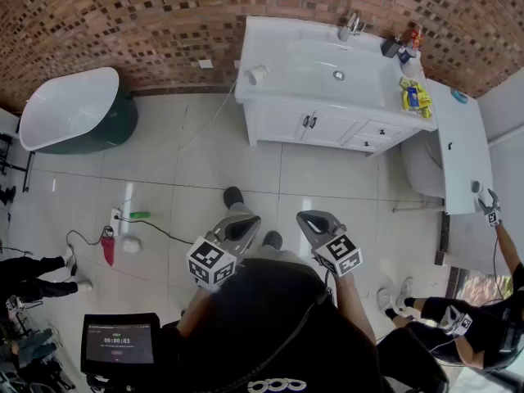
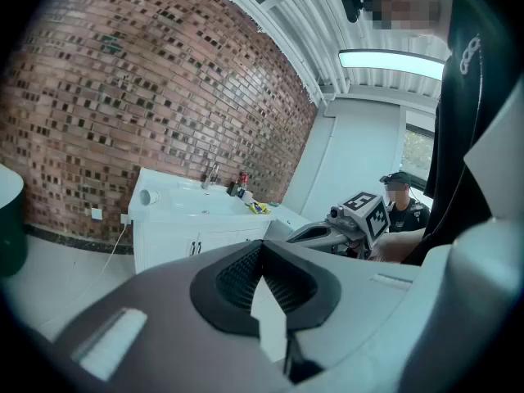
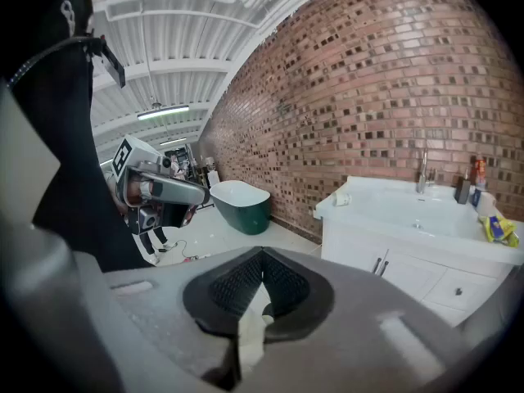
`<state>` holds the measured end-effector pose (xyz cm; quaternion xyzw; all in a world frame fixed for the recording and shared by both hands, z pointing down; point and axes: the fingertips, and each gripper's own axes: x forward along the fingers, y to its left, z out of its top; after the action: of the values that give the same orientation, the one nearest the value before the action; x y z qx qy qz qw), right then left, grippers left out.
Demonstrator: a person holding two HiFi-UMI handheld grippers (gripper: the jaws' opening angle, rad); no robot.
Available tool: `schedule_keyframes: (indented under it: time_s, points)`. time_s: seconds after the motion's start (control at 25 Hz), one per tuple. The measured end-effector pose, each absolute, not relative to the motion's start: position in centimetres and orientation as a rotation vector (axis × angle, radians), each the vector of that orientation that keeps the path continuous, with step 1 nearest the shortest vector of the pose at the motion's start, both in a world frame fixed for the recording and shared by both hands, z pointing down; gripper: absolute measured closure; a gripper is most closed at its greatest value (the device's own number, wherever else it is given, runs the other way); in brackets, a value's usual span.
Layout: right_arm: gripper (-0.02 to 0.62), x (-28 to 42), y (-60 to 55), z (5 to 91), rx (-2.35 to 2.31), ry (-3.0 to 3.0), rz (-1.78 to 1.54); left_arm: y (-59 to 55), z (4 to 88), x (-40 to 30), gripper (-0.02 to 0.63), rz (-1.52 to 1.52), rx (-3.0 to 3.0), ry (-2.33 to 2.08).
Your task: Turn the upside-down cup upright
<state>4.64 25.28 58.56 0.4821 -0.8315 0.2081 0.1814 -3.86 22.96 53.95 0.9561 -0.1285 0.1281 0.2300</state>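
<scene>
The cup [image 1: 258,74] sits on the left corner of the sink cabinet [image 1: 282,125] in the upper middle of the head view, apparently on its side. It is well apart from the left gripper [image 1: 246,221] and right gripper [image 1: 309,217], which hang side by side low in the middle, both with jaws pressed together on nothing. Bare floor tiles [image 1: 327,178] lie open between them and the cabinet's front edge (a bathtub [image 1: 70,109] stands at upper left, a cable [image 1: 155,229] trails at left), and the screen [image 1: 119,342] at lower left reads 00:00:03.
</scene>
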Motion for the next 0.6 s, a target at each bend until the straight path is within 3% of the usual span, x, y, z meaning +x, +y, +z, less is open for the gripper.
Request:
schedule_keyframes:
  time_s: [0.6]
  points:
    - [0.603, 3.8, 8.7, 58.5, 1.319, -2.324, 0.598, 5.5, 53.9, -3.5, 0.591, 0.338, 2.625, -0.321]
